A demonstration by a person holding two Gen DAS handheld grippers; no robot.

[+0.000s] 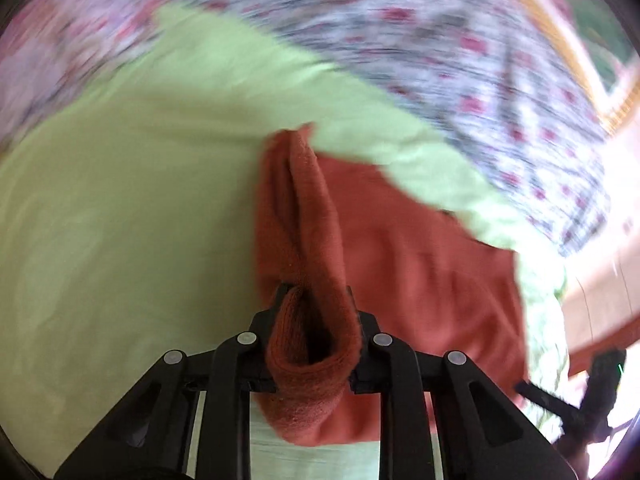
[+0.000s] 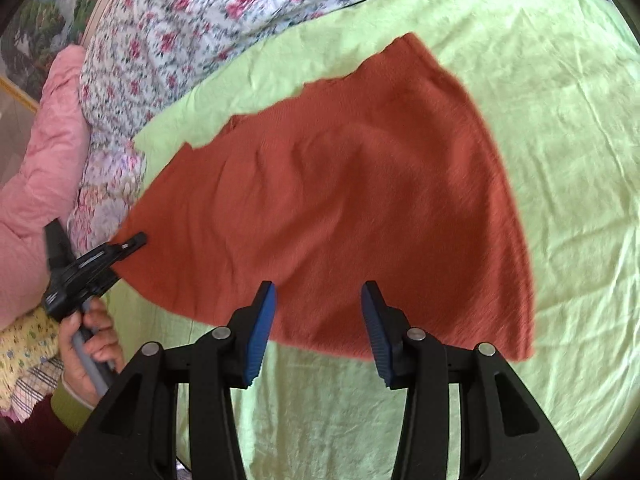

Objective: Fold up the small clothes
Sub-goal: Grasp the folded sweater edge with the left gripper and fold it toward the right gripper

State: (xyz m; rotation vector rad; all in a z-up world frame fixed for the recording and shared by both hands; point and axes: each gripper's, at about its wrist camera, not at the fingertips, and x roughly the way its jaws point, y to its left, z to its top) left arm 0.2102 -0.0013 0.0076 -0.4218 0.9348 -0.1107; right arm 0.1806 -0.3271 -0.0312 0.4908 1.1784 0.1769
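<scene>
A rust-orange knitted garment point(image 2: 340, 200) lies spread on a light green sheet point(image 2: 560, 160). My left gripper point(image 1: 314, 312) is shut on a bunched edge of the orange garment point(image 1: 316, 240), which stands up in a fold between the fingers. In the right wrist view the left gripper point(image 2: 134, 242) pinches the garment's left corner. My right gripper point(image 2: 318, 312) is open and empty, its blue pads point(image 2: 262, 336) hovering over the garment's near hem.
A floral quilt point(image 2: 192, 24) lies beyond the sheet. A pink padded cover point(image 2: 44, 160) sits at the left. The person's hand point(image 2: 90, 344) holds the left gripper's handle. The left wrist view is motion-blurred.
</scene>
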